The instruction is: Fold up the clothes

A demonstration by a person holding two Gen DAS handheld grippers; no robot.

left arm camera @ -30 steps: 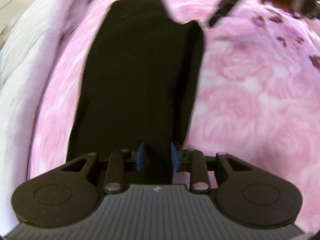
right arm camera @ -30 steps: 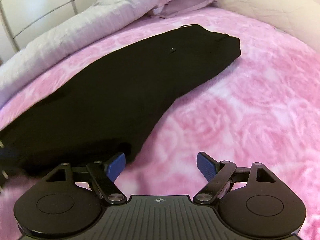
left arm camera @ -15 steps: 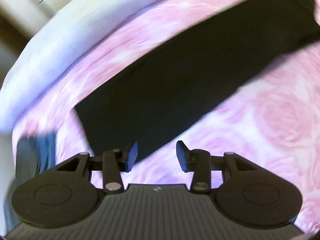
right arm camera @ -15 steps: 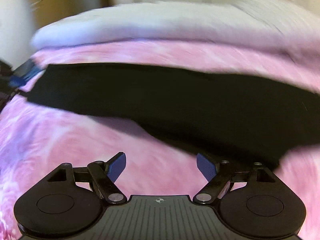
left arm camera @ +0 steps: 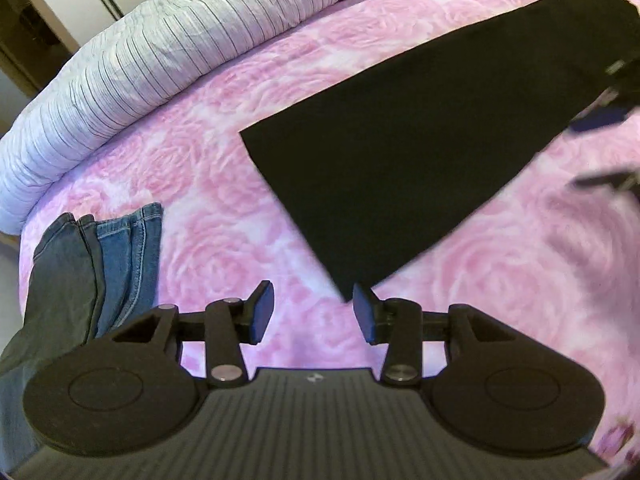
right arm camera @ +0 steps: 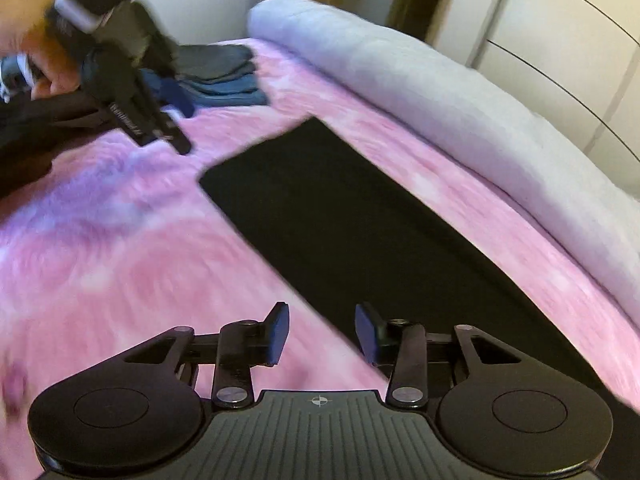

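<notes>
Black trousers (left arm camera: 420, 136) lie flat in a long strip on the pink rose bedspread (left arm camera: 224, 184). My left gripper (left arm camera: 312, 312) is open and empty, just short of the near corner of the leg end. In the right wrist view the same trousers (right arm camera: 360, 232) run from the centre to the lower right. My right gripper (right arm camera: 322, 332) is open and empty, with its right finger over the trousers' long edge. The left gripper also shows in the right wrist view (right arm camera: 176, 120), held in a hand at the upper left.
A stack of folded jeans (left arm camera: 92, 264) lies at the bed's left edge; it also shows in the right wrist view (right arm camera: 224, 76). A rolled striped white duvet (left arm camera: 160, 48) runs along the far side. Wardrobe doors (right arm camera: 560, 40) stand behind.
My left gripper let go of the trousers, opened and swung back to the leg end. My right gripper swept along the trousers toward the leg end, and its jaws have narrowed.
</notes>
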